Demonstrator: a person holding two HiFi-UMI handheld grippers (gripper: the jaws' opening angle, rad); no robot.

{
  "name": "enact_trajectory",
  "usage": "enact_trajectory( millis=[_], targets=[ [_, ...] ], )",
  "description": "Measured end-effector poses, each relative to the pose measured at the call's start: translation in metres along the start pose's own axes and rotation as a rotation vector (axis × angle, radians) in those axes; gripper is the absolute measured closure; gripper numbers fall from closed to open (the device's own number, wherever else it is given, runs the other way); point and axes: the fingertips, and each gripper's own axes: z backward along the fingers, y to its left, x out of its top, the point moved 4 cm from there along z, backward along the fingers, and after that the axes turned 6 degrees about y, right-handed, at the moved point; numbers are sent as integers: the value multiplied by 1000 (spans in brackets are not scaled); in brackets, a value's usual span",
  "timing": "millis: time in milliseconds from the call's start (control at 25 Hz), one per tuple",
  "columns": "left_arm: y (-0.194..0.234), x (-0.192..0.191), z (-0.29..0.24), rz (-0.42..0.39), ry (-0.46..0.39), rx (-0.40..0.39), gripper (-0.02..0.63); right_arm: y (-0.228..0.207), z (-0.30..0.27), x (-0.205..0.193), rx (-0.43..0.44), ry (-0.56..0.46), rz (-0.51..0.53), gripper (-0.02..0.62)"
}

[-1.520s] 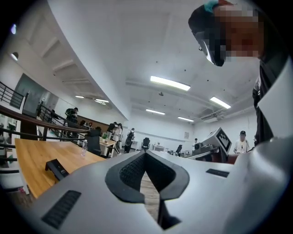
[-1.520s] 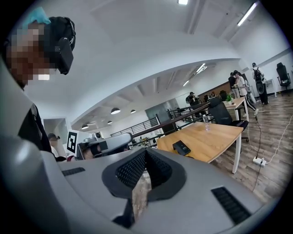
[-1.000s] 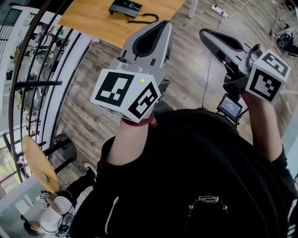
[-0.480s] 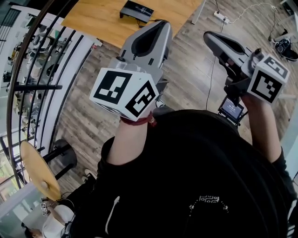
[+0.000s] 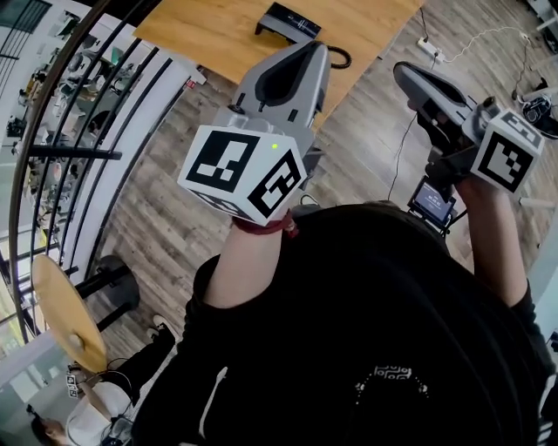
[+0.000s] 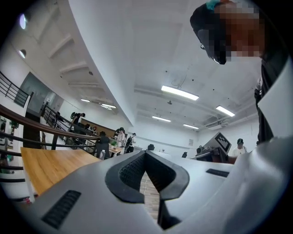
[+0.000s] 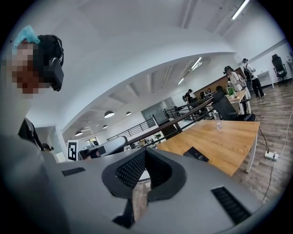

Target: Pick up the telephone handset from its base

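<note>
The black telephone (image 5: 292, 22) lies on a wooden table (image 5: 218, 39) at the top of the head view, its coiled cord beside it. Both grippers are held up in front of the person's chest, well short of the table. My left gripper (image 5: 307, 50) is shut with nothing in it, its pads meeting at the tip (image 6: 145, 153). My right gripper (image 5: 406, 75) is also shut and empty (image 7: 145, 151). In the right gripper view the telephone (image 7: 196, 154) shows as a flat dark shape on the table (image 7: 224, 139), ahead and to the right.
A dark railing (image 5: 87, 131) runs along the left. A power strip (image 5: 433, 48) with a cable lies on the wood floor right of the table. A bottle (image 7: 216, 121) stands on the table. A round wooden top (image 5: 65, 314) sits low left. People stand far off.
The table and telephone have slid to the right and slightly down in the head view. Both grippers keep nearly the same raised pose, still shut.
</note>
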Motion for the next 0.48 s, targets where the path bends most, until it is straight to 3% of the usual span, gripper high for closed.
enact_trajectory(
  millis=[280,480],
  targets=[
    [6,-5,37,35,18,74,601,34,-7,-5,37,30,24,578],
    [-8,17,65,28,-9,66,601,59,0,5,40,60,29,578]
  ],
)
